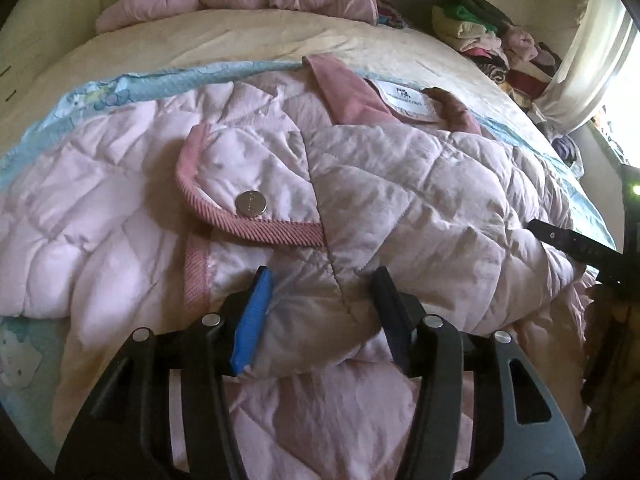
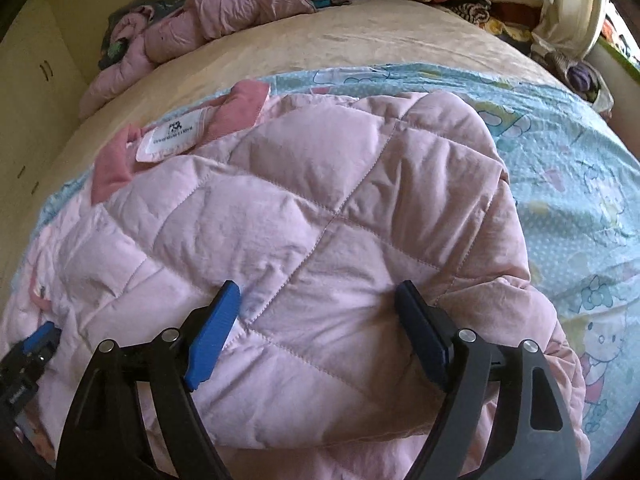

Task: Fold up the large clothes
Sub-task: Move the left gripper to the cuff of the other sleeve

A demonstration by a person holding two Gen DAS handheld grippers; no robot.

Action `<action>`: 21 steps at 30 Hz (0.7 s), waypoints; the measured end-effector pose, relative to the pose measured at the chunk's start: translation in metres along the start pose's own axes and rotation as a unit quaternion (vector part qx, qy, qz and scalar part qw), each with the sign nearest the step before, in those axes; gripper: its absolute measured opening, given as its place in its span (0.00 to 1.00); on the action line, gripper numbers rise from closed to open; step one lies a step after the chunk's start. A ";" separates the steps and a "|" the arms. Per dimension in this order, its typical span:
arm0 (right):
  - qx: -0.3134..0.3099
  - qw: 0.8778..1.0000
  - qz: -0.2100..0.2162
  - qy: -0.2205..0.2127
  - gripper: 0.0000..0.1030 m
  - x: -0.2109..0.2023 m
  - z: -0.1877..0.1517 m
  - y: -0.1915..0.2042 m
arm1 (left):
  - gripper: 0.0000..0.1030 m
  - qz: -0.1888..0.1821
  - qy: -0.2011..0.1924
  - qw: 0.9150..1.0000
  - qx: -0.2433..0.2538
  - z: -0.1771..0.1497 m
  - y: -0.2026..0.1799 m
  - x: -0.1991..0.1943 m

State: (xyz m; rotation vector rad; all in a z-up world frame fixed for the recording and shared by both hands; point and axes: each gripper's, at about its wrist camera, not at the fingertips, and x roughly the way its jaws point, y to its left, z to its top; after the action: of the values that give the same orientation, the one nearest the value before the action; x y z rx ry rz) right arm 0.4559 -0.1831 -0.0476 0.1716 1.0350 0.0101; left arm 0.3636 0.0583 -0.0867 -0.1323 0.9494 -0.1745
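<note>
A pink quilted jacket lies spread across the bed, on a pale blue cartoon-print sheet that covers the near part of the cream mattress. Your left gripper points down at a folded panel of the jacket, its blue and dark pads set apart with a ridge of quilted fabric between them; the cloth fills the gap, but the pads do not look pressed on it, so read those jaws as part open and holding nothing. Just beyond that gripper sits a pocket flap edged in ribbed pink trim, with a round silver snap on it. The darker pink collar and its white label lie at the far edge of the jacket, toward the middle of the bed. Your right gripper hangs over the broad quilted back panel, jaws wide, both pads resting at or just above the fabric and gripping nothing. In the right wrist view your other gripper shows at the lower left edge, low on the jacket. A second pink garment is bunched at the far side of the bed, and a pile of mixed clothes is heaped at the far right beside a light curtain.
</note>
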 end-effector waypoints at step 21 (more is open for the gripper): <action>0.000 0.996 0.078 -0.039 0.93 -0.061 -0.018 0.045 | 0.91 0.032 -0.032 0.998 -0.054 0.006 0.037 -0.065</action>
State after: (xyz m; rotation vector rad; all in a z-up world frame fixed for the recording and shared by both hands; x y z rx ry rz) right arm 0.4123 -0.1420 0.0020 0.2498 0.9417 0.1445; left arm 0.3344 0.1083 -0.0384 -0.2048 0.8985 -0.0592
